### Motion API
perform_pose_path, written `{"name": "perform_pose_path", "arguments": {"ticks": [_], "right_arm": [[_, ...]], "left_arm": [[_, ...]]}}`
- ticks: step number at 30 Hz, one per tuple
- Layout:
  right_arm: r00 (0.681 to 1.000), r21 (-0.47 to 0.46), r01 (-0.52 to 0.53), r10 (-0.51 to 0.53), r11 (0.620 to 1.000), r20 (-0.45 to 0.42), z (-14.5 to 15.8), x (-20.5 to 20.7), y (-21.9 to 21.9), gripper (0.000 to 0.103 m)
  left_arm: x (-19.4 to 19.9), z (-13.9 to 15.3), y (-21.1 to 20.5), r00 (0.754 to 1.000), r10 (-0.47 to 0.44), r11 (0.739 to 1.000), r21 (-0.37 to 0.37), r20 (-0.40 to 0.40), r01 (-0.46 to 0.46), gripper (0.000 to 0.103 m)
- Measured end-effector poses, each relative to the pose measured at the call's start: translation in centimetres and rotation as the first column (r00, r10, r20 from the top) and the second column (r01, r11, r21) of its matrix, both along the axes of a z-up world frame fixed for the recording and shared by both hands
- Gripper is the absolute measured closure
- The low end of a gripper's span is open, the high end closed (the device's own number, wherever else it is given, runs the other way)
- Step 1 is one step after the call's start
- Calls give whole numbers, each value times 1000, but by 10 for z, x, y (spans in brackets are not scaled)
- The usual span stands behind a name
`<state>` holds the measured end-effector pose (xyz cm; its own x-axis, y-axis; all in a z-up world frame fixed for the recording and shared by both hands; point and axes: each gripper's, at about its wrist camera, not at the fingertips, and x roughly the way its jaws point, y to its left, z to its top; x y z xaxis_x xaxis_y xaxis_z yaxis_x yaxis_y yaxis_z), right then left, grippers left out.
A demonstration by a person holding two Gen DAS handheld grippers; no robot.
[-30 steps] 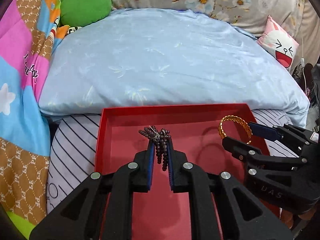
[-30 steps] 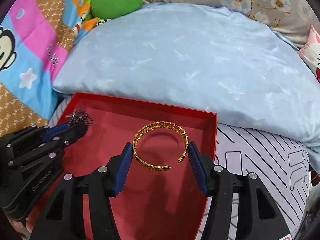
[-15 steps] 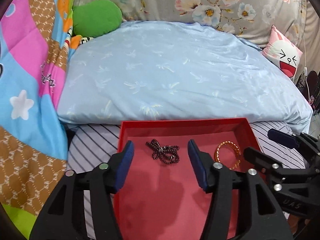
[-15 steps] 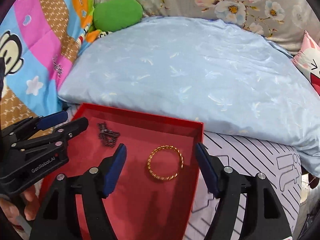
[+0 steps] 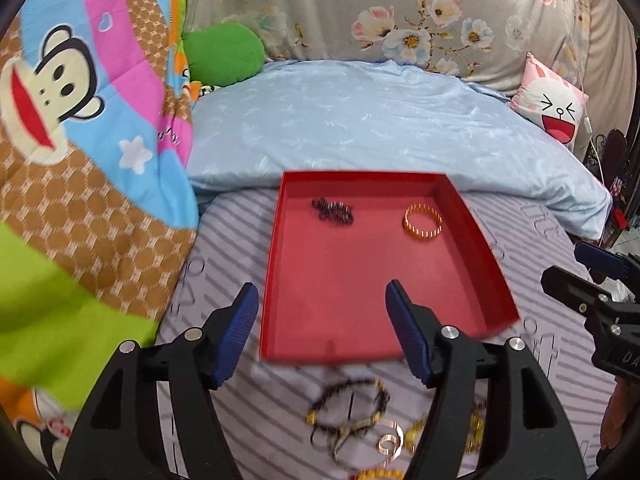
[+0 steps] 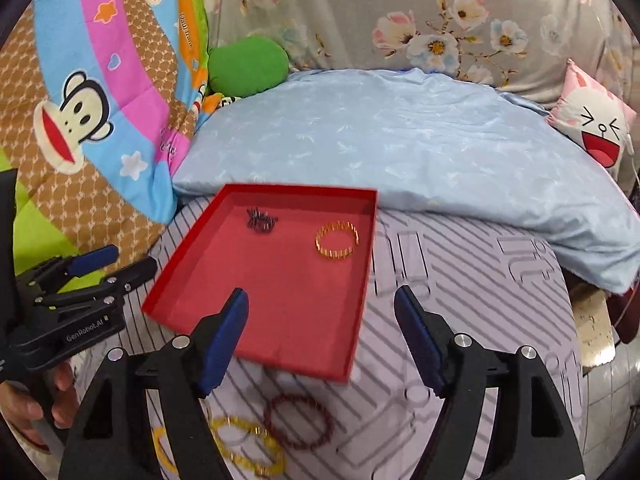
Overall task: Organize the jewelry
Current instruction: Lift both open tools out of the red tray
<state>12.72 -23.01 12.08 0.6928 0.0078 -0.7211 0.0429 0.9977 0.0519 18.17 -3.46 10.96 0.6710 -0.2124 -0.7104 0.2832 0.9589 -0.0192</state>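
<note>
A red tray (image 5: pixel 476 240) (image 6: pixel 362 300) lies on the striped bed sheet. In it lie a dark beaded bracelet (image 5: pixel 333 210) (image 6: pixel 262 219) at the far left and a gold bangle (image 5: pixel 422 223) (image 6: pixel 337 239) at the far right. My left gripper (image 5: pixel 322 330) is open and empty, above the tray's near edge. My right gripper (image 6: pixel 322 334) is open and empty, above the tray's near right corner. Loose jewelry lies in front of the tray: a black and gold bracelet (image 5: pixel 350 404), a dark red beaded bracelet (image 6: pixel 299 422) and gold bracelets (image 6: pixel 244 446).
A light blue pillow (image 5: pixel 380 128) lies behind the tray. A colourful monkey-print quilt (image 5: pixel 80 160) is at the left, a green cushion (image 5: pixel 224 54) at the back, and a pink bunny cushion (image 5: pixel 554 106) at the right.
Both grippers opened, left the beaded bracelet and the gold bangle in the tray, and pulled back toward me. Loose jewelry in front of the tray has come into view.
</note>
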Motion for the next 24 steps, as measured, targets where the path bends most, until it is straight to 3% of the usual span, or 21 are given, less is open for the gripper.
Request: {"name": "perform_pose_path", "arguments": {"ticks": [12, 20, 24], "right_arm": [[996, -24, 27, -29, 999, -82, -62, -83, 30, 31], [992, -4, 51, -51, 999, -117, -83, -93, 34, 31], [991, -16, 54, -56, 998, -123, -89, -87, 37, 31]], "left_arm": [[-84, -68, 20, 993, 25, 1000, 20, -111, -23, 40], [-105, -97, 19, 992, 35, 998, 65, -122, -27, 40], [-106, -108, 22, 988, 45, 998, 54, -146, -37, 41]]}}
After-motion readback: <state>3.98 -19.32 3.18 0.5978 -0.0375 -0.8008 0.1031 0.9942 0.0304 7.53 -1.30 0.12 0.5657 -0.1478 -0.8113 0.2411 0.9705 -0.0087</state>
